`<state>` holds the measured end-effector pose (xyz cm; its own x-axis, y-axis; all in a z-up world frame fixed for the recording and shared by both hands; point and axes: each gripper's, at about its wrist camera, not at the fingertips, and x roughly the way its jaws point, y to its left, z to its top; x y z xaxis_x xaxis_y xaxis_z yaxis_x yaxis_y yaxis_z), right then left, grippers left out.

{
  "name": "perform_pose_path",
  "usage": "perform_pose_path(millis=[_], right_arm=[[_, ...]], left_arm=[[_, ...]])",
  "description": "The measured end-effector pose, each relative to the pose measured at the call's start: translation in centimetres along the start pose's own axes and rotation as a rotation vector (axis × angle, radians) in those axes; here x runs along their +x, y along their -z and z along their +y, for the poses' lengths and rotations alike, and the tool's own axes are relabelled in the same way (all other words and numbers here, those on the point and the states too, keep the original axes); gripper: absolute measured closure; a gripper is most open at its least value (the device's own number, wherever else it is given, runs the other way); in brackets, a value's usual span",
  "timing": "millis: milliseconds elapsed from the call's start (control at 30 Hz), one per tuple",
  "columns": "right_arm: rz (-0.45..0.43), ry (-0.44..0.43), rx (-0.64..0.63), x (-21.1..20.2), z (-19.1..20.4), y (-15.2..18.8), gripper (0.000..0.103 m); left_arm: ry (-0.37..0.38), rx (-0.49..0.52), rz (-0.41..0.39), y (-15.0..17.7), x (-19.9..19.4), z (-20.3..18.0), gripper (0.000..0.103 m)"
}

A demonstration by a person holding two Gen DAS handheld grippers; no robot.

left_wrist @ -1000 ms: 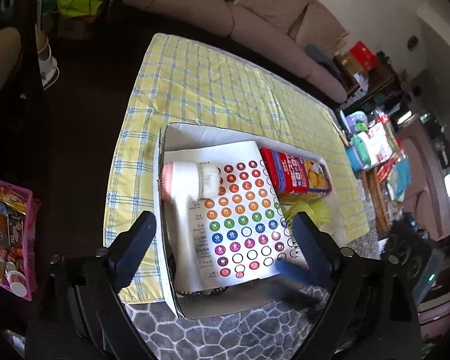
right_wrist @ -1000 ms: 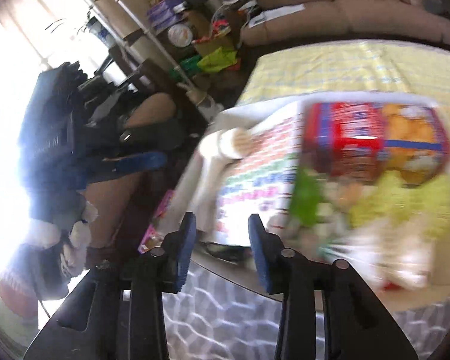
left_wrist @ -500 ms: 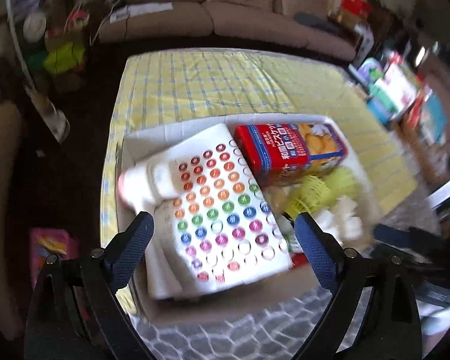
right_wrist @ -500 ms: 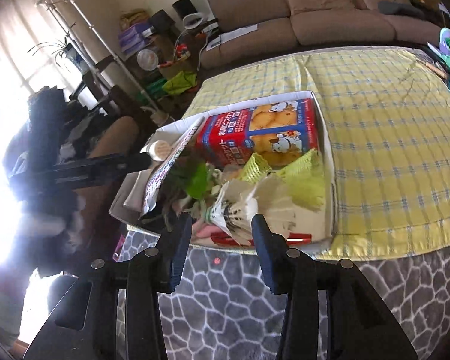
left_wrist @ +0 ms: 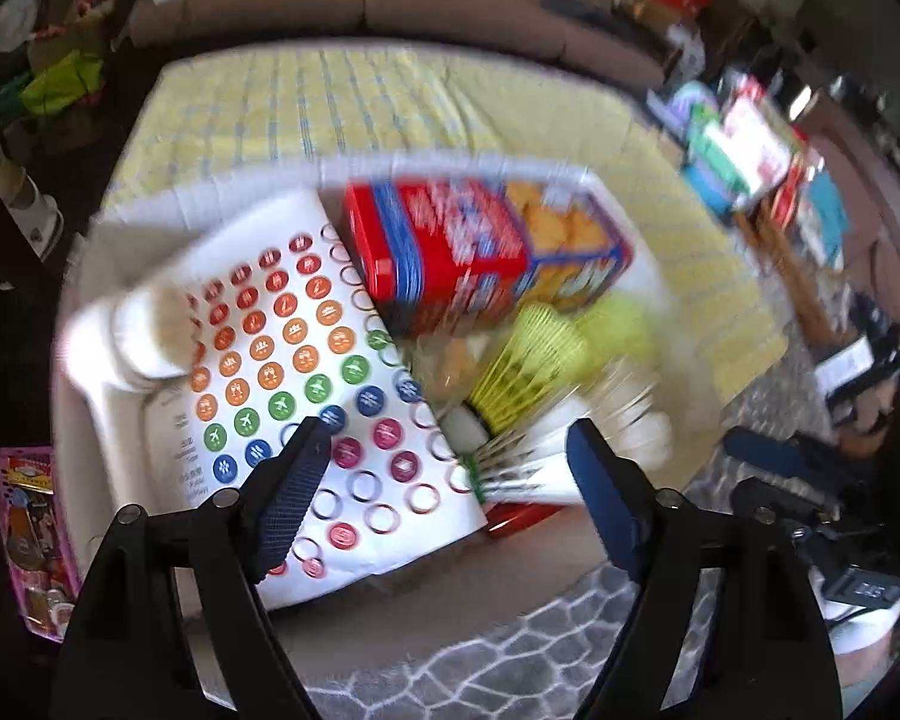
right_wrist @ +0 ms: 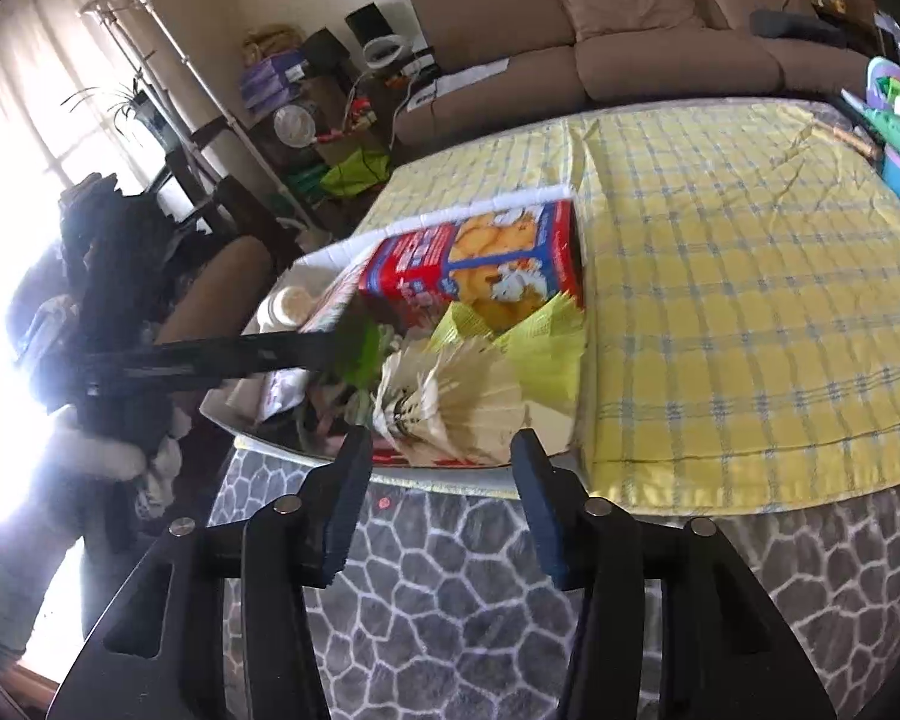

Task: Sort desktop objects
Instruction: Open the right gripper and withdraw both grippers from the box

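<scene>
A white tray sits on a yellow checked cloth. It holds a red biscuit box, a sheet of coloured round stickers, a white bottle, yellow-green shuttlecocks and a white shuttlecock. My left gripper is open and empty above the tray's near side. My right gripper is open and empty just in front of the white shuttlecock and the tray's near rim. The box lies behind. The left gripper's fingers reach in over the tray.
The table has a grey hexagon-patterned cover under the cloth. A brown sofa stands behind. Clutter and a basket lie at the table's right. A pink bin sits on the floor at left.
My left gripper has swung right and moved in over the tray. My right gripper has steadied and come closer to the white shuttlecock. Both stay open.
</scene>
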<state>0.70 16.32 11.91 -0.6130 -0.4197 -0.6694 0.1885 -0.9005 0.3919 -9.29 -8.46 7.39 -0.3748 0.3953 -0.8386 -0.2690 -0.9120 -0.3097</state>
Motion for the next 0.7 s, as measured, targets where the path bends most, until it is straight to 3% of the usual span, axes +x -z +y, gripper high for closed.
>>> perform_pose_path(millis=[67,100,167,267,400,700], right_arm=[[-0.021,0.036,-0.033,-1.1,-0.1,0.1,0.037],[-0.031,0.063,-0.057,-1.6,-0.2,0.2,0.025],[-0.046,0.108,-0.091,-2.3,-0.8,0.6,0.012],[-0.041,0.197,-0.099,-2.9,-2.4,1.3,0.0],[-0.034,0.282,-0.092,-3.3,-4.8,2.4,0.0],[-0.006,0.393,-0.032,-3.0,-10.2,4.5,0.0]], left_arm=[[0.022,-0.041,-0.07,0.6,-2.0,0.1,0.002],[0.031,-0.055,-0.099,1.1,-2.8,0.1,0.001],[0.018,-0.067,-0.146,2.2,-4.2,-0.1,0.0],[-0.033,-0.066,-0.201,4.7,-5.3,-1.0,0.0],[-0.082,-0.07,-0.232,8.0,-5.0,-2.3,0.0],[-0.148,-0.126,-0.172,11.3,0.9,-4.6,0.0]])
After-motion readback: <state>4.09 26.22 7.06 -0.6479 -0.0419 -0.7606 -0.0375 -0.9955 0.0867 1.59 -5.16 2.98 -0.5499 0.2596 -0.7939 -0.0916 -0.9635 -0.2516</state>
